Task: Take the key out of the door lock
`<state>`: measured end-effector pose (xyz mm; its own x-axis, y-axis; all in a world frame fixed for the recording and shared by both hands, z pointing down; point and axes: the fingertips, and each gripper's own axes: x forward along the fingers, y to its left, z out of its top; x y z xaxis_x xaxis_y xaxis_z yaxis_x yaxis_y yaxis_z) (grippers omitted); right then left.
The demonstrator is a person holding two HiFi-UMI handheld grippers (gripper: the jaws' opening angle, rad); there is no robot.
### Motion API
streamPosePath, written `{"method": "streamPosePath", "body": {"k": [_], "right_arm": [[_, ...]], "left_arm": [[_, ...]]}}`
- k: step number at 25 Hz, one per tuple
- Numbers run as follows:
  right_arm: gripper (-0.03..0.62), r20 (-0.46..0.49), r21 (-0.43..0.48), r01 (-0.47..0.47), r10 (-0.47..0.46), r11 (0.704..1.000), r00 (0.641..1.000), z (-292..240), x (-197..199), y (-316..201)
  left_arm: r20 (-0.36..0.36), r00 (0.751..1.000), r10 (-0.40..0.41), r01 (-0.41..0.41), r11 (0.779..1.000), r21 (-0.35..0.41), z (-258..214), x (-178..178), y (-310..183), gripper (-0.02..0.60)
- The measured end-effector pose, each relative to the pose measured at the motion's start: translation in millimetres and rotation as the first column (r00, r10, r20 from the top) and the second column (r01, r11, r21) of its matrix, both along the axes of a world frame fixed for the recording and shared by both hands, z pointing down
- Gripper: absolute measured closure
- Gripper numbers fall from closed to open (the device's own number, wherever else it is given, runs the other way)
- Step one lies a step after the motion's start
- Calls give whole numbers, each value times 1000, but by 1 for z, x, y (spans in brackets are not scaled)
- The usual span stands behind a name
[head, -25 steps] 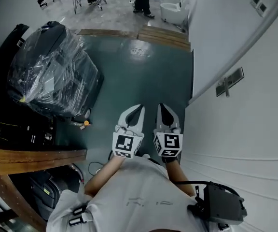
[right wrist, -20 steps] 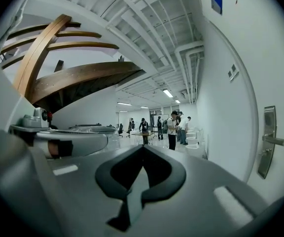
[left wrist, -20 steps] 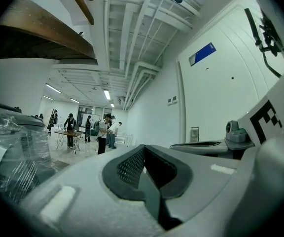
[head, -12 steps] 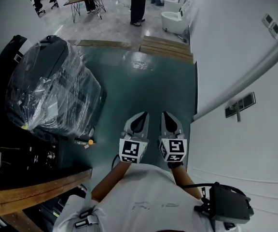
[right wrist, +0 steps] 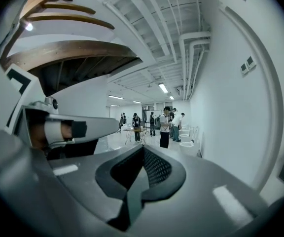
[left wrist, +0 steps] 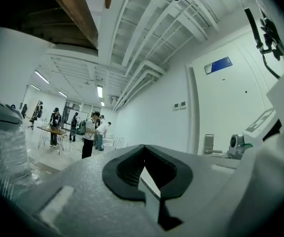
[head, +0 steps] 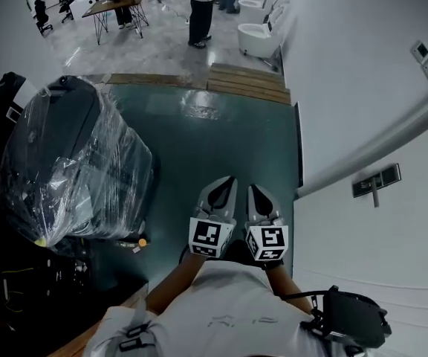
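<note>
White wall (left wrist: 152, 112), blue sign (left wrist: 218, 65) unreadable; L gripper (head: 226, 186), R gripper (head: 255, 192) closed.

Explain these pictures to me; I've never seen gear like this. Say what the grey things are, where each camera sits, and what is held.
No robot: a person holds a two-jaw gripper in each hand, the left gripper and the right gripper; the patterned cubes belong to them. One picture is from a camera on the person's head, looking down at the green floor. The other two are from cameras riding on each gripper, looking along its jaws. Both are shut and hold nothing. A plastic-wrapped dark bundle stands at left; the door's lock plate is at right, apart from both grippers. The key is too small to make out.
</note>
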<state>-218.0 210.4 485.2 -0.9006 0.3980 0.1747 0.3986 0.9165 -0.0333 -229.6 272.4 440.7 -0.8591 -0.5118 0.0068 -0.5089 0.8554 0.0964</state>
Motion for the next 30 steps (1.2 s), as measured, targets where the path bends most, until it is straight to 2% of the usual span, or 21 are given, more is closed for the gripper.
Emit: {"method": "streamPosePath", "body": {"k": [5,7,12,15,20,22,26,28,30], "right_arm": [[592,-46,-11,-142,141,990,989,9,-27,-53],[592,-36,-24,-182,181,983,983,7,-43,-72],[592,13,-66,-255,256,965,967,-8,-91,-125],[592,56,-120,-321,329,939,943,-27,-121,-171],[592,104,-158,-420,438,894,893,-37,-133,-228],[592,85,-157,-478,494,864,865,-27,-126,-251],[592,19,-165,-612,623,774,782,-8,-107,-305],[592,15,-161,-671,682,724,731,-8,-101,-333],[592,17,-148,-725,734,673,678,-9,-94,-359]], "left_arm": [[-85,994,73,-70,997,35,23,-25,-29,583],[-93,991,96,-93,995,35,26,-43,-42,583],[-50,980,194,-194,981,1,11,-92,-94,581],[-13,968,252,-253,967,-32,-5,-121,-133,581],[29,942,335,-333,941,-52,-16,-145,-188,581],[21,922,387,-385,921,-61,-10,-147,-213,581],[-14,862,507,-507,859,-71,0,-149,-264,581],[-17,821,571,-571,819,-65,-1,-152,-295,581],[-14,769,639,-639,767,-58,-3,-151,-328,581]]}}
